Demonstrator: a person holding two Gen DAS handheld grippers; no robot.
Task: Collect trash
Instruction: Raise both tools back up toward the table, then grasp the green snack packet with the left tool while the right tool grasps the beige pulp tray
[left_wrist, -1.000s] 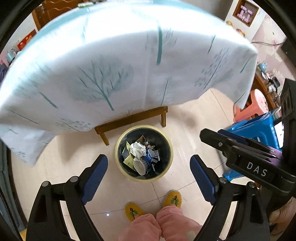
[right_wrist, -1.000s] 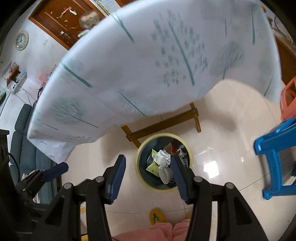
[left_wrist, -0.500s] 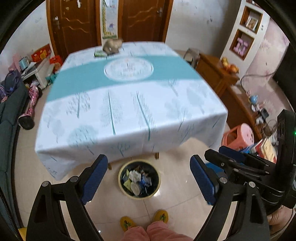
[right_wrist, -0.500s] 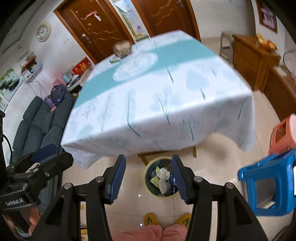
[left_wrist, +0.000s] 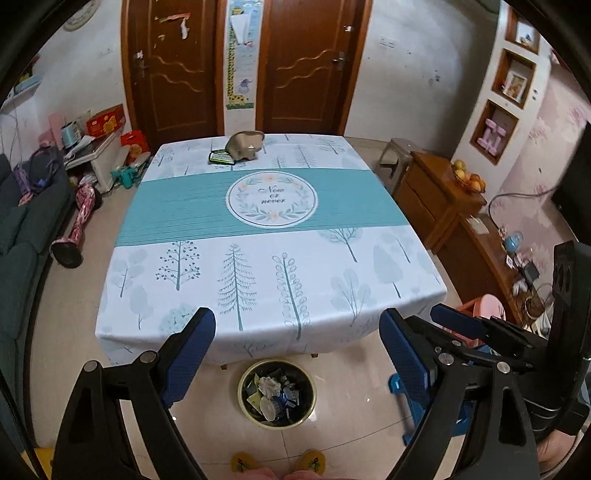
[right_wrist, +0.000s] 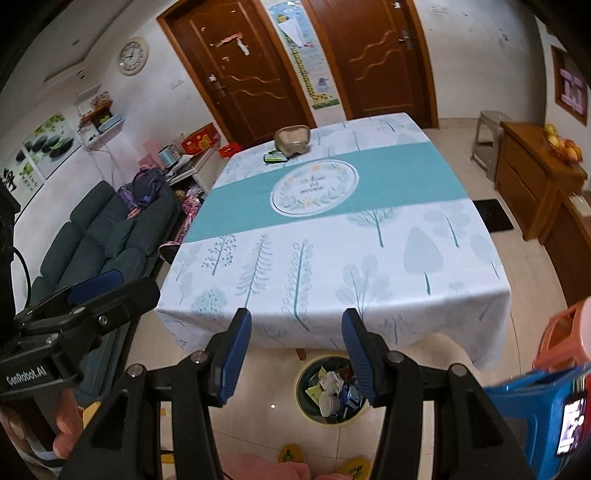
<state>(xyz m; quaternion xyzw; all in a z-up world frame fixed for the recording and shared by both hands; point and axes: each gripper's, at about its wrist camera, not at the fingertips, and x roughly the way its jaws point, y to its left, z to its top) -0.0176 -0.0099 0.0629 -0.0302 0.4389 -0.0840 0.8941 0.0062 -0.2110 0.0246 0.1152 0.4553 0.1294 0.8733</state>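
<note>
Left gripper (left_wrist: 297, 354) and right gripper (right_wrist: 295, 354), jaws apart and empty, have risen from the trash-filled bin (left_wrist: 277, 395) on the floor; the surface (left_wrist: 266, 236) looks nearly cleared, suggesting collection is finishing.

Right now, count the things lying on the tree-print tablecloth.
2. A tan lumpy bag-like object sits at the far edge of the tablecloth, and a flat green-black packet lies beside it, to its left. Something may be hidden behind the bag.
</note>
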